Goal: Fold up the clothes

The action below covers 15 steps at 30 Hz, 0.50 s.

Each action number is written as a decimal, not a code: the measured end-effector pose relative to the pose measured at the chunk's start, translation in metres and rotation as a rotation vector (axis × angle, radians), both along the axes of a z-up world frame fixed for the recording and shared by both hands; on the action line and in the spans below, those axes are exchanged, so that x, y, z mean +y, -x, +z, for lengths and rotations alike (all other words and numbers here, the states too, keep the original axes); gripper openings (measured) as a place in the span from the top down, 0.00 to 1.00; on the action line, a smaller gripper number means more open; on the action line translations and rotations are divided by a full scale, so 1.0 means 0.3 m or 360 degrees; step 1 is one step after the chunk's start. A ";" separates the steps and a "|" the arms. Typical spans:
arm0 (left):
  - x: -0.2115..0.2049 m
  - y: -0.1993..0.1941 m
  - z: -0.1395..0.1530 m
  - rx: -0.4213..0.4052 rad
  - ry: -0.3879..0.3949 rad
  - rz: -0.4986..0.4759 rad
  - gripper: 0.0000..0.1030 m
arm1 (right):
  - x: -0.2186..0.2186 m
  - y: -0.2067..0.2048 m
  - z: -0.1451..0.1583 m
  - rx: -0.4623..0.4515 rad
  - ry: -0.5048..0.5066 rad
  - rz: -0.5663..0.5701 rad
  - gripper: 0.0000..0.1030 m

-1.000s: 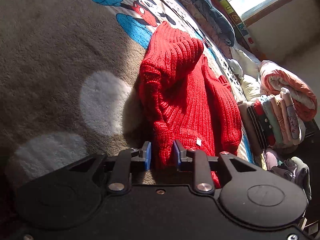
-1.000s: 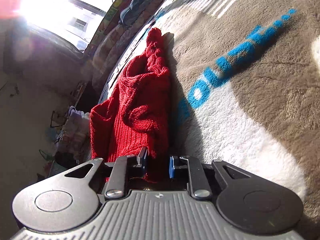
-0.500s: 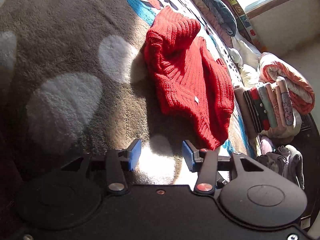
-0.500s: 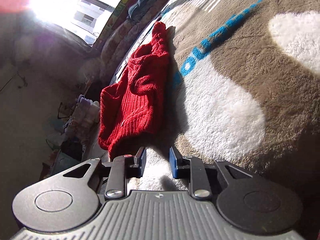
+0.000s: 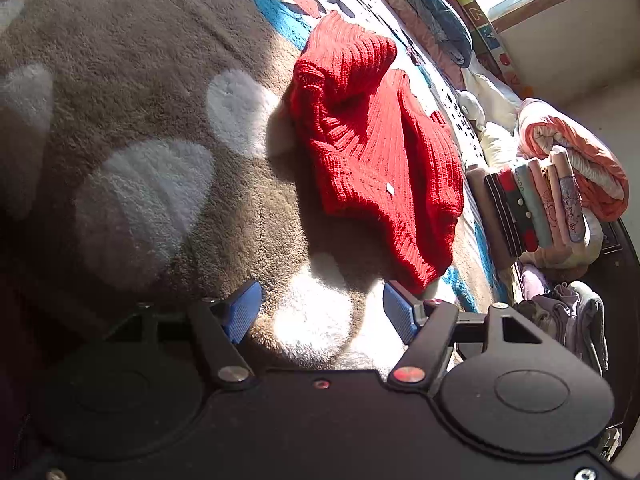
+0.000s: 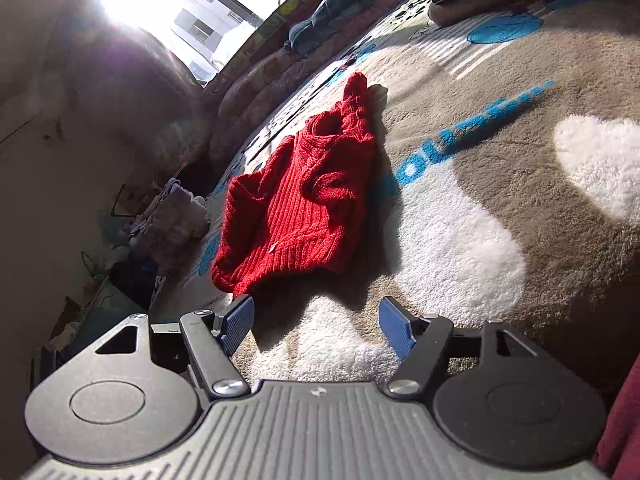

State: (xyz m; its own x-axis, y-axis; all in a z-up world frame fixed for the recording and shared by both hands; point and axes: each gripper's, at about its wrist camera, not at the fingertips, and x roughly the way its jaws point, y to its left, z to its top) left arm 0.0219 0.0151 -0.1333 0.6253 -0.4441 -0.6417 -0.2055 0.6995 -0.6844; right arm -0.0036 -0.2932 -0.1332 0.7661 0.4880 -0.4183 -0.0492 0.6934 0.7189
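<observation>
A red ribbed knit sweater [image 5: 372, 148] [image 6: 296, 204] is laid in a loosely folded bundle on a brown fleecy blanket [image 5: 132, 80] [image 6: 500, 160] printed with white patches and blue lettering. Its sleeves are tucked across the body, and the thick ribbed collar is turned up at the far end. A small white tag is seen near the hem.

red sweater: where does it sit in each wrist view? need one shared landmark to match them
Left wrist: red sweater lies right of centre in the upper half, on the brown blanket, beyond the open left claw.
Right wrist: red sweater lies left of centre, mid-height, beyond the open right claw.
Shared landmark: the small white tag on the sweater's lower part.
</observation>
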 end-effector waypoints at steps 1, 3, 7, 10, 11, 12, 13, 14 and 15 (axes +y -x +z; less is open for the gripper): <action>0.011 -0.005 -0.001 -0.0003 0.0014 0.0009 0.34 | 0.005 -0.003 0.014 -0.0023 0.0030 -0.0001 0.33; 0.046 -0.018 -0.002 -0.0009 0.0057 0.0067 0.34 | 0.024 -0.016 0.045 -0.0083 0.0115 0.0007 0.33; 0.104 -0.050 0.004 -0.0064 0.0044 0.0119 0.34 | 0.071 -0.046 0.074 -0.0199 0.0363 0.0044 0.33; 0.145 -0.090 -0.010 -0.0067 0.0084 0.0126 0.34 | 0.075 -0.071 0.030 -0.0198 0.0504 0.0070 0.33; 0.160 -0.104 -0.015 -0.0066 0.0104 0.0126 0.34 | 0.066 -0.086 0.007 -0.0152 0.0515 0.0055 0.33; 0.175 -0.118 -0.019 -0.0065 0.0125 0.0126 0.34 | 0.053 -0.102 -0.014 -0.0094 0.0511 0.0032 0.33; 0.188 -0.136 -0.017 -0.0073 0.0126 0.0121 0.34 | 0.036 -0.117 -0.028 -0.0073 0.0492 0.0004 0.35; 0.197 -0.158 -0.010 -0.0084 0.0107 0.0113 0.34 | 0.017 -0.131 -0.035 -0.0077 0.0463 -0.0027 0.35; 0.207 -0.185 0.001 -0.0095 0.0077 0.0106 0.34 | 0.004 -0.143 -0.038 -0.0081 0.0455 -0.0048 0.35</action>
State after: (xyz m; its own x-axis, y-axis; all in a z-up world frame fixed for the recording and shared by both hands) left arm 0.0774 0.0771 -0.1330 0.6911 -0.4301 -0.5809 -0.2081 0.6514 -0.7297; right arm 0.0392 -0.2920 -0.1446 0.8020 0.3326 -0.4962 -0.0563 0.8691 0.4914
